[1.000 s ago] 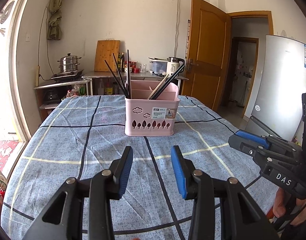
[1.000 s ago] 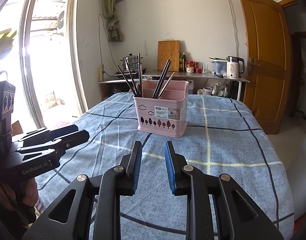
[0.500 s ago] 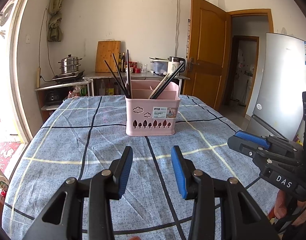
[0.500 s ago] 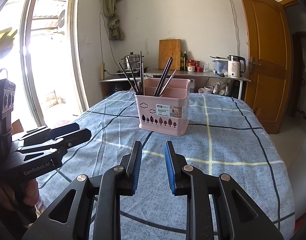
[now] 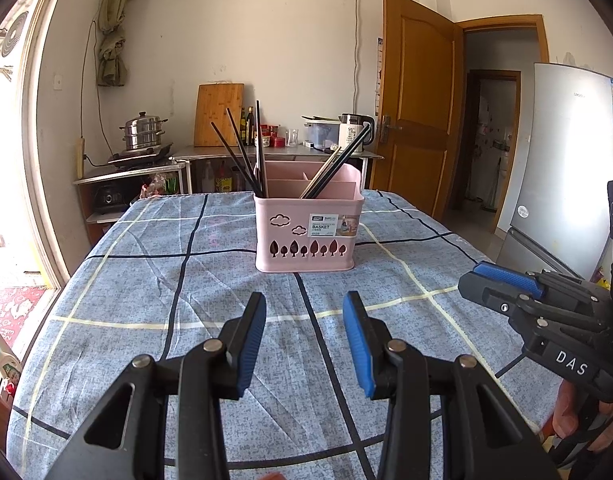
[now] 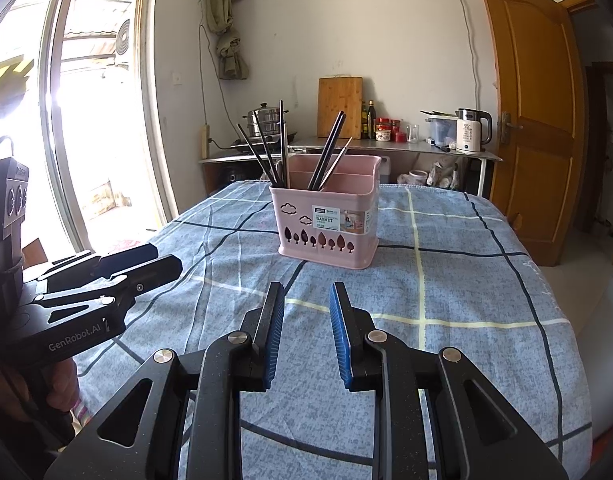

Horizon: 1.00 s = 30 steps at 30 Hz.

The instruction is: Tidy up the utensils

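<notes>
1. A pink basket [image 5: 308, 232] stands upright on the counter [image 5: 146, 280], at centre frame in both views, on a blue checked cloth.
2. Black chopsticks [image 5: 242, 152] lean in the basket's left compartment; a second bundle [image 5: 338, 164] leans toward the upper right from a compartment further right.
3. The left gripper [image 5: 304, 316] sits at bottom centre of the left wrist view, its blue pads apart with nothing between them, well short of the basket.
4. The right gripper [image 6: 306, 304] sits at bottom centre of the right wrist view, its pads a narrower gap apart, also empty.
5. Each gripper shows at the other view's edge, a hand [image 6: 60, 384] below it.
</notes>
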Each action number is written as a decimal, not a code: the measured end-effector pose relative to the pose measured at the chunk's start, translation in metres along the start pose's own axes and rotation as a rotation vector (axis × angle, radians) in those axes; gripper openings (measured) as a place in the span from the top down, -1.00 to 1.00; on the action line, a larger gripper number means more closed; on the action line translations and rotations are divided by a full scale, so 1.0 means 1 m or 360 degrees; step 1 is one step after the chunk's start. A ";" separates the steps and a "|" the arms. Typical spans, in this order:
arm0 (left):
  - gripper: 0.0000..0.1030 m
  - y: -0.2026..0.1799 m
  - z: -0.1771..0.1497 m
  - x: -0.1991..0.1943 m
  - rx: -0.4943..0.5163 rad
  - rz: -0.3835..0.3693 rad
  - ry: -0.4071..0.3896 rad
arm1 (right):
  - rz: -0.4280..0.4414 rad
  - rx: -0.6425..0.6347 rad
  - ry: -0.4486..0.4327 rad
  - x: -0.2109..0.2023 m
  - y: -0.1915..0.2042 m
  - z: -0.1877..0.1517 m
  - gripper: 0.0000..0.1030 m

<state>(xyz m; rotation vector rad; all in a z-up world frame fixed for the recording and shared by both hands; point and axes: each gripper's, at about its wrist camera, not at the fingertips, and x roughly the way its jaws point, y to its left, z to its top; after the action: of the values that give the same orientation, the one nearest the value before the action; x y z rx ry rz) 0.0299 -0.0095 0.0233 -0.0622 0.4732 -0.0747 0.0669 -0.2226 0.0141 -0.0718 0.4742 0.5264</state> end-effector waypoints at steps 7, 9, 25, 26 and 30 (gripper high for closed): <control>0.19 -0.001 0.000 0.000 0.0004 0.0008 -0.0006 | 0.0001 0.0000 0.0007 0.001 -0.001 -0.002 0.53; 0.19 -0.001 0.000 0.000 0.0003 0.0007 -0.0004 | 0.0000 0.0002 0.0008 0.001 -0.001 -0.002 0.53; 0.19 -0.002 0.000 -0.001 0.0004 0.0003 -0.0003 | -0.0001 -0.0002 0.0007 0.002 -0.001 -0.002 0.53; 0.19 -0.002 0.000 -0.001 0.0004 0.0002 -0.0002 | -0.0001 -0.0003 0.0007 0.002 -0.001 -0.002 0.53; 0.19 -0.003 0.000 -0.001 0.0008 0.0007 -0.0001 | -0.0001 0.0002 0.0009 0.003 -0.001 -0.002 0.53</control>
<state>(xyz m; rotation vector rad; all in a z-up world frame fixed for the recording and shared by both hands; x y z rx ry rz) 0.0285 -0.0129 0.0236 -0.0564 0.4725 -0.0714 0.0683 -0.2225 0.0107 -0.0724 0.4802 0.5255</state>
